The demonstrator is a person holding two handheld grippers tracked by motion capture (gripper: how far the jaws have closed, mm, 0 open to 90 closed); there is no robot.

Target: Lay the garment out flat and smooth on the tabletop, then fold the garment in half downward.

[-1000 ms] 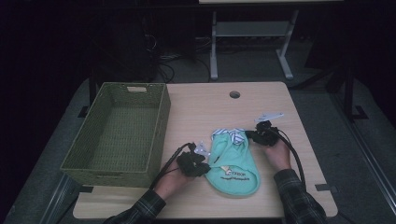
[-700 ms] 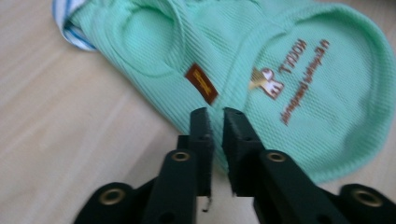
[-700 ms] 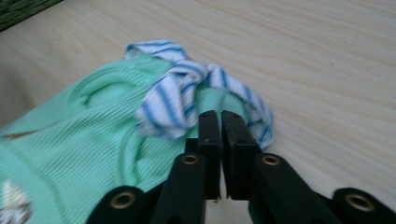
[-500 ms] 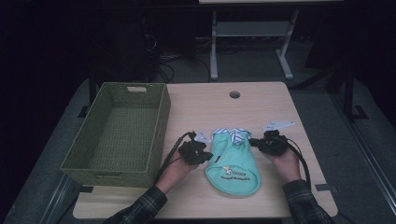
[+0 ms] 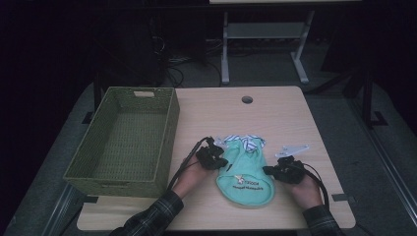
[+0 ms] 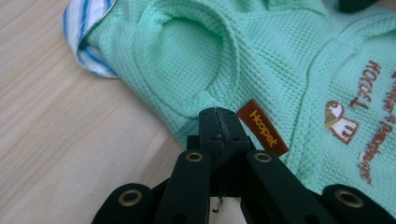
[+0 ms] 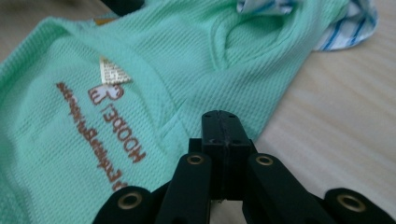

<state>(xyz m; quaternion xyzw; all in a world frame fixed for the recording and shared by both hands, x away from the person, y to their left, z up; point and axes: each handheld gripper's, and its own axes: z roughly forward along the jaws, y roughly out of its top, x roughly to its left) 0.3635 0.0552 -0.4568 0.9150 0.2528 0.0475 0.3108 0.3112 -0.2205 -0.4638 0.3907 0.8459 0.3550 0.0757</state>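
Lying centre-frame on counter: mint pet vest, brown "Hoopet" tag at edge; left tongs & right tongs both pinched on its edges.

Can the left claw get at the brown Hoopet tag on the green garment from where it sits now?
Probably yes. The left claw sits shut at the edge of the green garment, with the brown tag right beside its tip. Nothing lies between them; it would need to open and shift slightly sideways first.
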